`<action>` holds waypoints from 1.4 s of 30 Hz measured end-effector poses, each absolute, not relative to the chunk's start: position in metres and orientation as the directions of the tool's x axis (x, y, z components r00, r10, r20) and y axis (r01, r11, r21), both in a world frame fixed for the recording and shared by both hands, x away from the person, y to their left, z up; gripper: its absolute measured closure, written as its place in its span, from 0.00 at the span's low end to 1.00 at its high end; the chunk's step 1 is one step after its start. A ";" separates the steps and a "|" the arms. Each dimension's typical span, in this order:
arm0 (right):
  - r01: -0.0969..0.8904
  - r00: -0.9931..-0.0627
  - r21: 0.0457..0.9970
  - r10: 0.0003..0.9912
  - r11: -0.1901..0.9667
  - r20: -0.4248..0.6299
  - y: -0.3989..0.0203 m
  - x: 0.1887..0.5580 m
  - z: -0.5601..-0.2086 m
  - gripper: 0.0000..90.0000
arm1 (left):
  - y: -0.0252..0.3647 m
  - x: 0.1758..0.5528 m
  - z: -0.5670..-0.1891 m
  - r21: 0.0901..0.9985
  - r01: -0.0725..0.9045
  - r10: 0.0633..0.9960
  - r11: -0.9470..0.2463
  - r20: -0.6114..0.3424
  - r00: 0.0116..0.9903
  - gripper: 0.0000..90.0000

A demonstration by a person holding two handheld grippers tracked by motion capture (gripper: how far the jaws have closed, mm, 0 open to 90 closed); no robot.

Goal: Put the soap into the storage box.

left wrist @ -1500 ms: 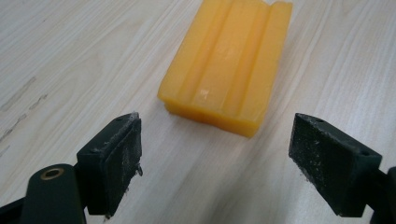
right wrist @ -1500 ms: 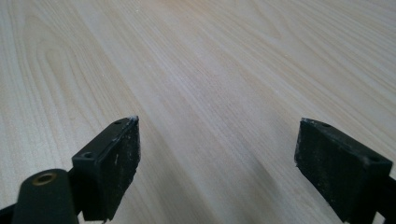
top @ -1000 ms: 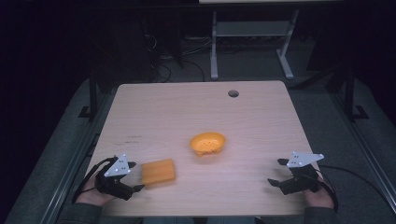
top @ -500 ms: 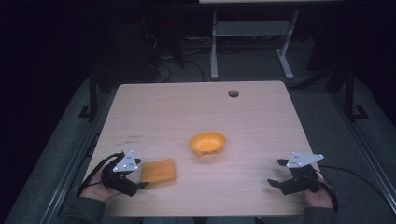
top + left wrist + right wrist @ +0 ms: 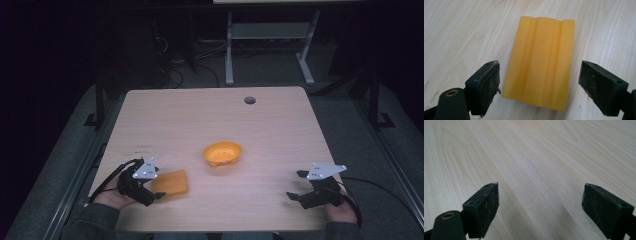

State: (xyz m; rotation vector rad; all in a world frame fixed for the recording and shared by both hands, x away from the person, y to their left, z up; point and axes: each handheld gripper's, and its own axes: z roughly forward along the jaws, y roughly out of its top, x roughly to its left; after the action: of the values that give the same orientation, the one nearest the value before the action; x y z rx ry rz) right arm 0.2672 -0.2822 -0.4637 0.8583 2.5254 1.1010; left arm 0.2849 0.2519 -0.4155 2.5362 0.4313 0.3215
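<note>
Two black two-jaw grippers sit low over the pale wooden table [image 5: 280, 120], one at each near corner, each held in a hand that comes in from the bottom edge of the high view. The left gripper [image 5: 539, 83] has its jaws spread wide on either side of the near end of a flat orange block with shallow lengthwise grooves [image 5: 541, 61]. In the left gripper view one jaw is just beside the block's edge and the other is clearly apart from it, so the block is framed but not squeezed (whether the nearer jaw actually touches it is hard to tell). The block lies flat on the wood, running lengthwise away from the jaws.

From the high view the block [image 5: 170, 182] lies near the front left of the table, touching or just beside the left gripper [image 5: 156, 189], whose grey three-cornered plate sits on top and whose cable loops off to the left. A small round orange bowl [image 5: 222, 153] stands near the table's middle, apart from the block and behind it to the right.

The right gripper [image 5: 296, 187] rests at the front right, well apart from both orange things. Its jaws are also wide apart, holding nothing, and the right gripper [image 5: 540, 206] has bare wood grain between them. A dark round hole [image 5: 249, 100] marks the table's far side.
</note>
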 end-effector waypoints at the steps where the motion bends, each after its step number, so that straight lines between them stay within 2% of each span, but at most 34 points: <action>1: 0.415 -0.794 0.732 0.608 0.539 0.002 -0.282 0.267 -0.464 0.15 | 0.251 0.286 -0.415 0.541 0.231 0.359 -0.809 0.144 0.922 0.19; 42: 0.411 -0.803 0.732 0.596 0.543 0.009 -0.280 0.268 -0.463 0.15 | 0.216 0.312 -0.434 0.401 0.220 0.275 -0.889 0.084 0.958 0.18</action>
State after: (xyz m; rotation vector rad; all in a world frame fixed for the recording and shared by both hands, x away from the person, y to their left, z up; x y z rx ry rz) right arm 0.2676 -0.2798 -0.4634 0.8450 2.5408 1.1103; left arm 0.3117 0.2159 -0.4337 2.7133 0.3576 0.1944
